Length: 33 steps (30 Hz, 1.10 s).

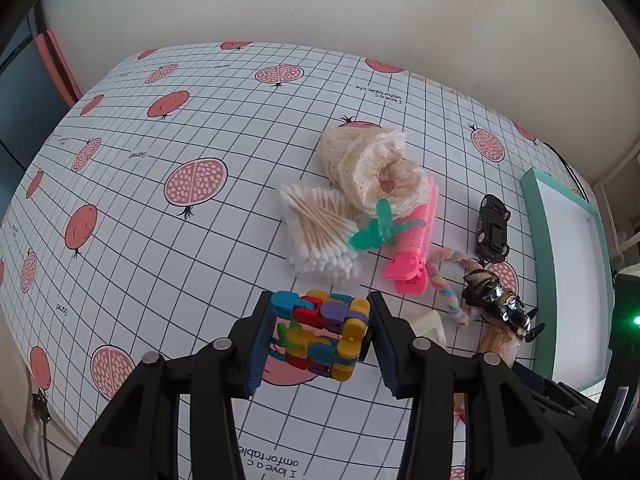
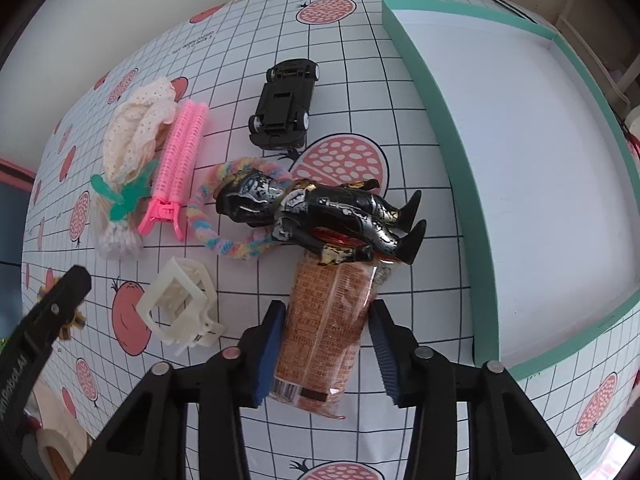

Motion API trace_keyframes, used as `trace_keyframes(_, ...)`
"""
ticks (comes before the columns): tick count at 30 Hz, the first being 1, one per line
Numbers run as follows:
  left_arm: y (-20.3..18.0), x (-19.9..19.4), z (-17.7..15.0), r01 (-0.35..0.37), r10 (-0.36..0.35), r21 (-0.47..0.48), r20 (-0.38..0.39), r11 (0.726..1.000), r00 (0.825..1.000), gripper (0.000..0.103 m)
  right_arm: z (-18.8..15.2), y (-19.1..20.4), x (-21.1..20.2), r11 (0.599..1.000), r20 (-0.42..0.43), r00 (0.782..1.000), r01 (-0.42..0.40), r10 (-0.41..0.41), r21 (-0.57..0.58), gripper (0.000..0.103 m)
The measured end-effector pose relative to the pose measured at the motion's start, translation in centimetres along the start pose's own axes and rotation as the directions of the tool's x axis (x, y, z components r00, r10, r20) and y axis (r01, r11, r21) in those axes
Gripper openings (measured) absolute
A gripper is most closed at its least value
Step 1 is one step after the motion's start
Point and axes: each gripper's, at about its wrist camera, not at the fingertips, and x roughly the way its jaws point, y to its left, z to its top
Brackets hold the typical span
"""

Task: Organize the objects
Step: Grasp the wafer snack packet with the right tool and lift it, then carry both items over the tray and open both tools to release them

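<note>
My left gripper [image 1: 320, 338] has its jaws closed onto the multicoloured link toy [image 1: 320, 334], both pads touching it, and it looks lifted off the checked tablecloth [image 1: 160, 240]. Ahead of those jaws I see the cotton swabs [image 1: 320, 236], the lace pouch [image 1: 372, 168] and the pink hair clip [image 1: 412, 240].

My right gripper [image 2: 326, 354] stands open, jaws either side of the orange snack packet [image 2: 324, 332]; the left pad seems to touch it, with a gap at the right one. Only this view shows the packet's full length, with the black figure [image 2: 320, 216] lying across its far end. It alone shows the white claw clip [image 2: 180, 308] left of the jaws. The toy car [image 2: 284, 106] lies beyond, the teal tray [image 2: 440, 128] to the right.
</note>
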Motion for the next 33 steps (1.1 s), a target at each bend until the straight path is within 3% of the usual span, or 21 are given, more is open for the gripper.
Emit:
trace_keyframes(13, -3.3, -0.5, 0.2, 0.008, -0.007, 0.037, -0.031, 0.999, 0.999, 0.048, -1.0, -4.2, -1.0, 0.991, -0.028, 0.991, -0.133, 0.133, -0.017, 0.039)
trace_keyframes(21, -8.0, -2.3, 1.8, 0.035, -0.035, 0.097, -0.002, 0.995, 0.999, 0.048, -0.4, -8.4, -7.0, 0.980, 0.076, 0.977, -0.195, 0.197, -0.030, 0.039)
trace_keyframes(23, -9.6, -2.7, 2.2, 0.045, -0.046, 0.119, 0.004, 0.992, 0.999, 0.048, 1.3, -9.2, -8.9, 0.979, 0.099, 0.974, -0.203, 0.204, -0.026, 0.039)
trace_keyframes(27, -13.2, -3.5, 3.1, 0.094, -0.097, 0.161, 0.014, 0.983, 0.995, 0.048, 2.3, -11.5, -12.0, 0.986, 0.147, 0.975, -0.164, 0.166, -0.023, 0.039)
trace_keyframes(33, -18.9, -3.7, 4.3, 0.136, -0.145, 0.233, 0.019, 0.963, 0.989, 0.048, 6.2, -16.1, -12.8, 0.995, 0.189, 0.977, -0.103, 0.101, 0.000, 0.039)
